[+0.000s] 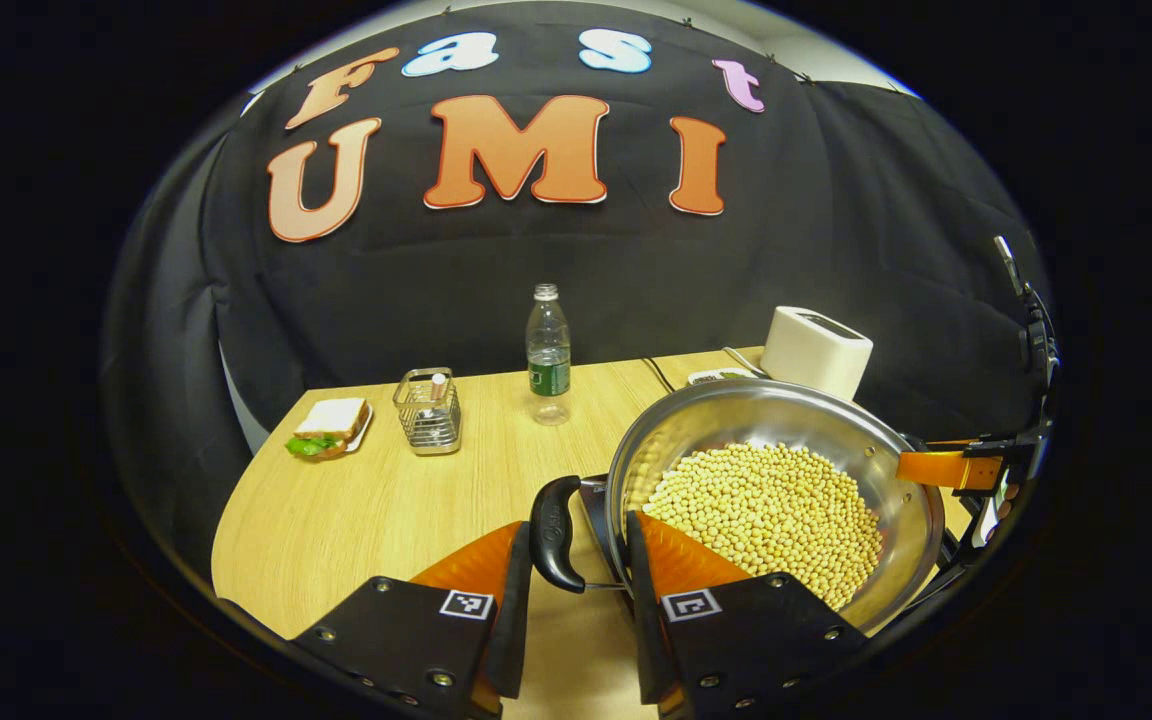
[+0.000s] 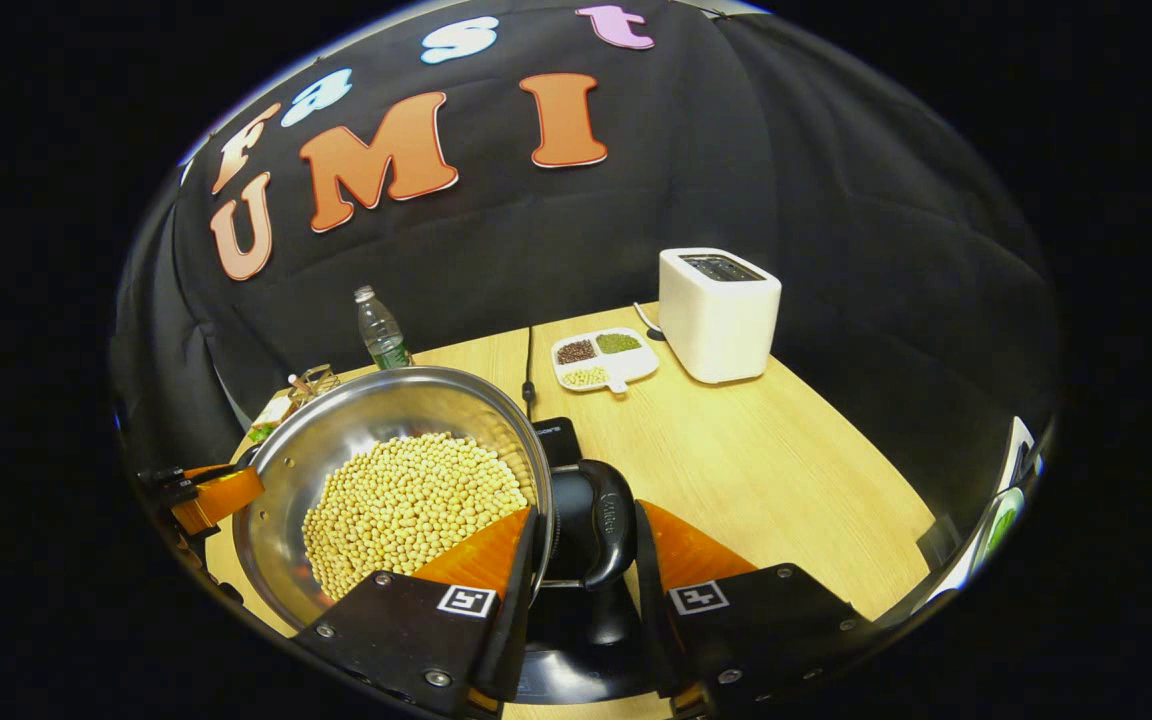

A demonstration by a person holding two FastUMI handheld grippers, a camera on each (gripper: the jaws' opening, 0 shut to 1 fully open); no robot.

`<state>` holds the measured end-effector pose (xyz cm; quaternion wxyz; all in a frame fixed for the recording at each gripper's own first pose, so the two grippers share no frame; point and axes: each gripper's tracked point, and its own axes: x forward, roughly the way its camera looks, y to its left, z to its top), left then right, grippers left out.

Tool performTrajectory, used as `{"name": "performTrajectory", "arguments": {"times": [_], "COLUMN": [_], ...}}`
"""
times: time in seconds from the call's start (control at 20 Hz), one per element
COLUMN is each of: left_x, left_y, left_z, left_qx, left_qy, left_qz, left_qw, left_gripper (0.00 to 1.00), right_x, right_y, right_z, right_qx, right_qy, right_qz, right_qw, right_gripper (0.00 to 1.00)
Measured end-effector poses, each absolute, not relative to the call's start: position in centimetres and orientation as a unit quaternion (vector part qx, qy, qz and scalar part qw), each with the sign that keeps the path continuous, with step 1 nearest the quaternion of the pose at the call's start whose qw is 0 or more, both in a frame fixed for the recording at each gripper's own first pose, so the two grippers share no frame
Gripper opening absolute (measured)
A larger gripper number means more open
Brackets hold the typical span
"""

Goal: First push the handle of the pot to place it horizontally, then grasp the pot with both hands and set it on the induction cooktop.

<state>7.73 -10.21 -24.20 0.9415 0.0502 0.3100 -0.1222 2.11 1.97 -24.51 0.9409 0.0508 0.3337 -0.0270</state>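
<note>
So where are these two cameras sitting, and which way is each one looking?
Left gripper view: rides on the left gripper, looking along its fingers at the pot's left handle; the right gripper shows across the pot.
Right gripper view: rides on the right gripper, facing the right handle; the left gripper shows beyond.
Shared: pot of beans, bottle, toaster, table.

The pot covers nearly all of the induction cooktop in the right gripper view; a dark corner shows past its rim. The sandwich there is half hidden behind the pot. The far gripper is cut off at the edge of the left gripper view, its grip unreadable.
</note>
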Motion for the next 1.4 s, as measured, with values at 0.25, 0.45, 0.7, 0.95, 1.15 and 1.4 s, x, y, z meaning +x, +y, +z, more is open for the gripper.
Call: {"name": "performTrajectory", "arguments": {"times": [0.25, 0.45, 0.7, 0.95, 1.15, 1.4], "left_x": [7.7, 7.8, 7.9, 8.1, 7.7, 9.2], "left_y": [-11.4, -11.9, -12.1, -12.1, -12.1, -9.9], "left_z": [-25.0, -25.6, -26.7, -27.7, -28.2, -21.0], "left_qx": [0.057, 0.060, 0.060, 0.045, 0.027, 0.065], "left_qy": [0.318, 0.324, 0.336, 0.349, 0.361, 0.280], "left_qz": [-0.125, -0.122, -0.117, -0.115, -0.119, -0.079], "left_qw": [0.938, 0.936, 0.933, 0.929, 0.925, 0.954], "left_gripper": [0.46, 0.46, 0.45, 0.46, 0.48, 0.75], "right_x": [2.4, 2.6, 3.0, 3.2, 3.4, 4.0], "right_y": [0.5, 0.3, 0.6, 0.7, 0.7, 0.3], "right_z": [-25.4, -26.4, -27.3, -28.0, -27.0, -21.4], "right_qx": [0.058, 0.061, 0.063, 0.068, 0.072, 0.046], "right_qy": [0.343, 0.352, 0.363, 0.375, 0.364, 0.315], "right_qz": [-0.027, -0.022, -0.022, -0.017, -0.012, -0.015], "right_qw": [0.937, 0.934, 0.929, 0.925, 0.929, 0.948], "right_gripper": [0.49, 0.49, 0.49, 0.51, 0.52, 0.89]}}
